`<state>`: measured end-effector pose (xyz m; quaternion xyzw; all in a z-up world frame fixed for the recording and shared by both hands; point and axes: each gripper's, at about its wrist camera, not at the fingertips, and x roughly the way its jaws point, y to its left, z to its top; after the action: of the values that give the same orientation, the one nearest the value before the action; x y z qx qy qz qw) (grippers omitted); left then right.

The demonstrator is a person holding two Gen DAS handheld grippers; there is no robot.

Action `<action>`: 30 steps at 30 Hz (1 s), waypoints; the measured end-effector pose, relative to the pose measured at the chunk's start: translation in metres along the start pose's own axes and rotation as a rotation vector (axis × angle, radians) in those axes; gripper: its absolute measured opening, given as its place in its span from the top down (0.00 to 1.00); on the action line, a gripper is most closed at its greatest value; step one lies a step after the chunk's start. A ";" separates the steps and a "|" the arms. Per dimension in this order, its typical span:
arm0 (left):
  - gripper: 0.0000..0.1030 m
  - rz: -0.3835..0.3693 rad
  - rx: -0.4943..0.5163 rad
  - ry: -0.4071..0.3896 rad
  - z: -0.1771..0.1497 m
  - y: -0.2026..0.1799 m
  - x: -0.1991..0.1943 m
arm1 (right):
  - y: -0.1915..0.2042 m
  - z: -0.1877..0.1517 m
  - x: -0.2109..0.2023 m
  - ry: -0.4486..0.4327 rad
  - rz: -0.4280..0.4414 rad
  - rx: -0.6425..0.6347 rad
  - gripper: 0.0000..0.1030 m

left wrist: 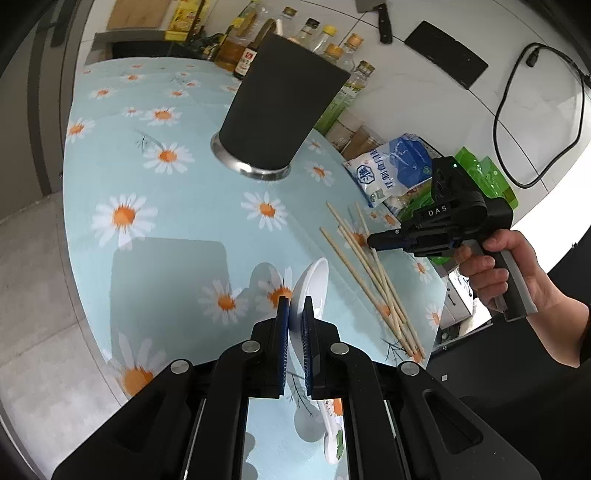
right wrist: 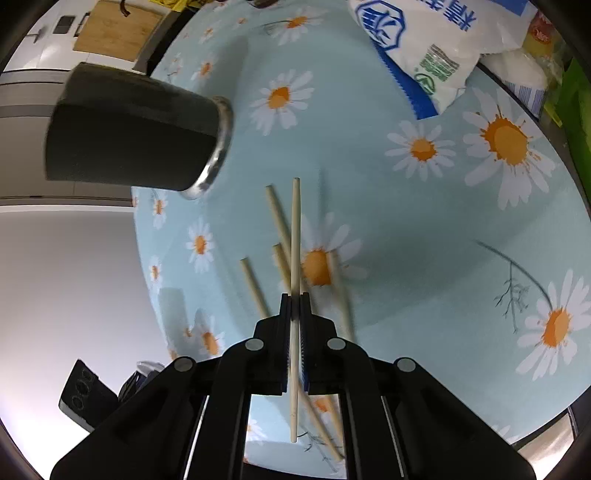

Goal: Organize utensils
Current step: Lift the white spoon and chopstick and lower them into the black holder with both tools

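Note:
My left gripper (left wrist: 296,308) is shut on a white ceramic spoon (left wrist: 314,280), held above the daisy tablecloth (left wrist: 177,206). A dark utensil cup (left wrist: 280,107) with a steel base stands at the table's far middle; it also shows in the right wrist view (right wrist: 129,125). Several wooden chopsticks (left wrist: 369,273) lie fanned on the cloth to the right. My right gripper (right wrist: 295,302) is shut on one chopstick (right wrist: 295,236), lifted above the others (right wrist: 280,229). The right gripper (left wrist: 373,242) shows in the left wrist view over the chopstick pile.
Oil and sauce bottles (left wrist: 332,48) line the wall behind the cup. A blue-white bag (left wrist: 395,170) and green packets (left wrist: 487,177) sit at the right; the bag shows in the right wrist view (right wrist: 424,48). A cleaver (left wrist: 380,18) and cable (left wrist: 517,110) hang on the wall.

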<state>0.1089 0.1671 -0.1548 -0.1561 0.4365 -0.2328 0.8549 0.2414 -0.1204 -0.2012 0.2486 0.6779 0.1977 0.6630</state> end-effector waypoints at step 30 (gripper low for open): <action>0.94 0.124 0.127 -0.172 0.095 -0.059 -0.026 | 0.134 -0.035 -0.046 -0.166 0.127 -0.601 0.94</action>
<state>0.1579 0.1380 -0.0554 -0.0936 0.3547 -0.1925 0.9101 0.2168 -0.0392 -0.0830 0.0986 0.5159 0.4091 0.7462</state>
